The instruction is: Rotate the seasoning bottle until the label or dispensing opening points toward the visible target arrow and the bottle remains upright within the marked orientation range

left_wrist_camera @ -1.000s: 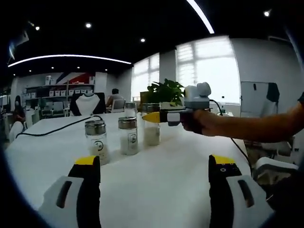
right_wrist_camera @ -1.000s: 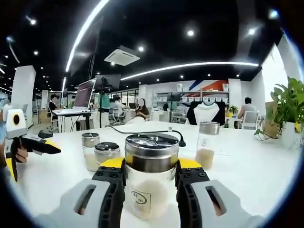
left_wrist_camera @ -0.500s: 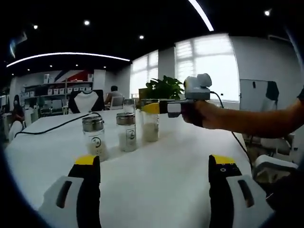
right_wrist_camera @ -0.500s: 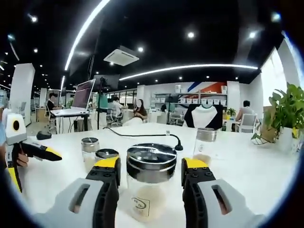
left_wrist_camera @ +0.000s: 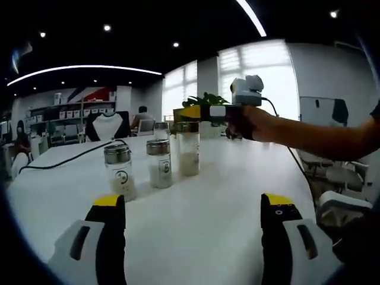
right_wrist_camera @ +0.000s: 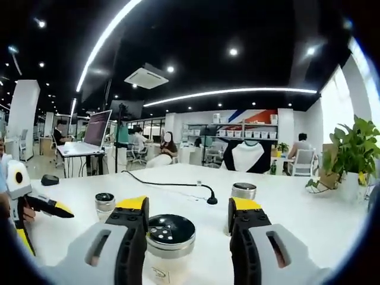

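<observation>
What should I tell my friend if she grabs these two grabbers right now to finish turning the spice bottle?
Left gripper: open, holding nothing, low over the white table.
Right gripper: open, hovering above the seasoning bottle, one jaw on each side of its lid, not gripping.
The bottle stands upright on the table, with a second bottle and a third bottle in a row beside it.
Done: unclear. I cannot make out a target arrow.
Left: check which way the label faces, then probably regrip and turn it, keeping it upright.
</observation>
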`<act>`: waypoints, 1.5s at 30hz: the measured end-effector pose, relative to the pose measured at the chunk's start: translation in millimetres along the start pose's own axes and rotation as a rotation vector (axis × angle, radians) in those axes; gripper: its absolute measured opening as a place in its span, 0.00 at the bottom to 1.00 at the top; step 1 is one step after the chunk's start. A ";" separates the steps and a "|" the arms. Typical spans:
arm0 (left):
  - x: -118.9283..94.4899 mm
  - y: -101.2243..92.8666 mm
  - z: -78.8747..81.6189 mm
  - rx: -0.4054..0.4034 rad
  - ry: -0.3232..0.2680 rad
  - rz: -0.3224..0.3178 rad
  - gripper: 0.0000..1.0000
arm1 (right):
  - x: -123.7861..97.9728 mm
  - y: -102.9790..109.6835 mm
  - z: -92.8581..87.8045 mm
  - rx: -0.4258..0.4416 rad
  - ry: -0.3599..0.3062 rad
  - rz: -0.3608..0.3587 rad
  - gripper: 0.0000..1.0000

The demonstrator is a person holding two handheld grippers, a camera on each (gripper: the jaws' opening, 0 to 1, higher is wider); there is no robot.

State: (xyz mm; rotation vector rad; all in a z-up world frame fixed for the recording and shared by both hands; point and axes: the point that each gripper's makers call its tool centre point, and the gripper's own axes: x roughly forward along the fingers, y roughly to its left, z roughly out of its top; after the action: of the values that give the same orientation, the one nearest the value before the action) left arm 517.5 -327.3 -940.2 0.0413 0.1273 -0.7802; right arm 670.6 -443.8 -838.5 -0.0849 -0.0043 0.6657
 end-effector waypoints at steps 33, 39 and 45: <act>-13.3 24.2 10.7 0.022 -0.063 0.062 1.00 | 39.8 -78.7 -30.8 -0.003 0.107 -0.070 0.64; -9.6 20.7 6.0 0.031 -0.049 0.057 1.00 | 53.8 -83.9 -35.1 -0.021 0.110 -0.070 0.61; -10.1 24.6 3.5 0.026 -0.051 0.070 1.00 | 70.1 -98.1 -45.1 -0.051 0.086 -0.089 0.58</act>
State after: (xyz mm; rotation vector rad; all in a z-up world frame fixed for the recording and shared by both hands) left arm 528.2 -303.1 -935.6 0.0506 0.0672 -0.7128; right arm 787.6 -480.8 -877.3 -0.1612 0.0575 0.5731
